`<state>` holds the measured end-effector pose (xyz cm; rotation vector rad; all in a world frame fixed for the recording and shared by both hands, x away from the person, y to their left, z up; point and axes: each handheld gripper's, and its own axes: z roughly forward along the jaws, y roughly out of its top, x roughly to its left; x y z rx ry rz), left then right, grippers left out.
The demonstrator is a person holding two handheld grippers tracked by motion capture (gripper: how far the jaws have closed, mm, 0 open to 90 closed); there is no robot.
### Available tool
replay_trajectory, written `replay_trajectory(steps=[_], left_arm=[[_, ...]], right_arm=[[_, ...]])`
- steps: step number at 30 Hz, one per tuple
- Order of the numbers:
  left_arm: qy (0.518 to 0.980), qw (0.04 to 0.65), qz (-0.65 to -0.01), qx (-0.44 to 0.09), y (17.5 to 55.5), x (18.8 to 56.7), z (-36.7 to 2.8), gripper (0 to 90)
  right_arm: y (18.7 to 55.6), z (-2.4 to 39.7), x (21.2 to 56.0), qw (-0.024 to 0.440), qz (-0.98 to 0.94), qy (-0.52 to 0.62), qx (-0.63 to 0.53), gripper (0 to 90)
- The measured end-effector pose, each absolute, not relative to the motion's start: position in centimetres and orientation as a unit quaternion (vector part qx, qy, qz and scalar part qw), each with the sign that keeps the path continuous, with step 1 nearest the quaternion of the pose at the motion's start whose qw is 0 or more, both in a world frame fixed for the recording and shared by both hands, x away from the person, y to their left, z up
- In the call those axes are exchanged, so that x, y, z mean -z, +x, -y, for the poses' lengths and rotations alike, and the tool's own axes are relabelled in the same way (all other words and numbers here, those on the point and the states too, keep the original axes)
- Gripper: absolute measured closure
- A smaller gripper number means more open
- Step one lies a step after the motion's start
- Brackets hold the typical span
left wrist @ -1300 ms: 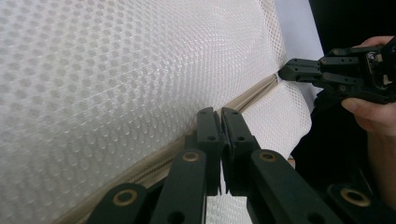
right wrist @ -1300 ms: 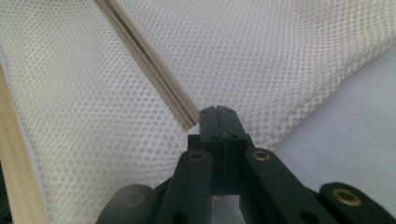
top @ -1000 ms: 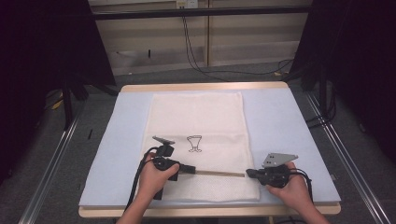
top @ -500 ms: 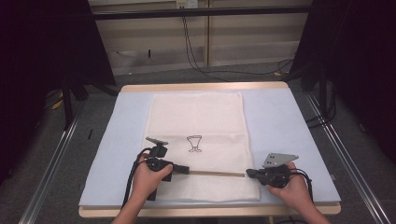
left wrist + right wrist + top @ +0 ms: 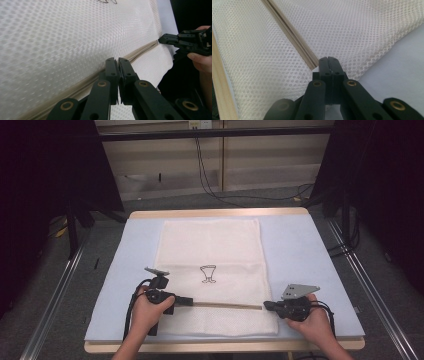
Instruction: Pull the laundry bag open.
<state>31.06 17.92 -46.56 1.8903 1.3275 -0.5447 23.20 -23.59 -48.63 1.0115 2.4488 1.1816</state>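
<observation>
Mesh bag [image 5: 210,270] lies flat mid-table, zipper [image 5: 225,305] along the near edge. My right gripper [image 5: 268,306] clamps the zipper's end; my left gripper [image 5: 187,301] is clenched on the slider. Step: unzipping. Next: pull steadily leftward, keeping tension.

Recording lab (black curtains [image 5: 45,195], cabled [image 5: 210,175] floor).

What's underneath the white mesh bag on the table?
The mesh bag lies flat on a pale blue mat, which covers the wooden table. Whatever lies inside the bag or directly beneath it is hidden.
</observation>
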Motion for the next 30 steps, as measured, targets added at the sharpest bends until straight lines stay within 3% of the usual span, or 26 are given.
replay_trajectory(steps=[15,30], left_arm=[[0.729,0.378,-0.531,0.209,30.9,46.0,-21.4,87.3],[0.697,0.384,-0.572,0.199,30.5,45.8,-27.7,87.2]], right_arm=[[23.2,23.6,48.6,0.121,-0.838,0.346,-0.404,90.0],[23.2,23.6,48.6,0.118,-0.838,0.347,-0.405,90.0]])
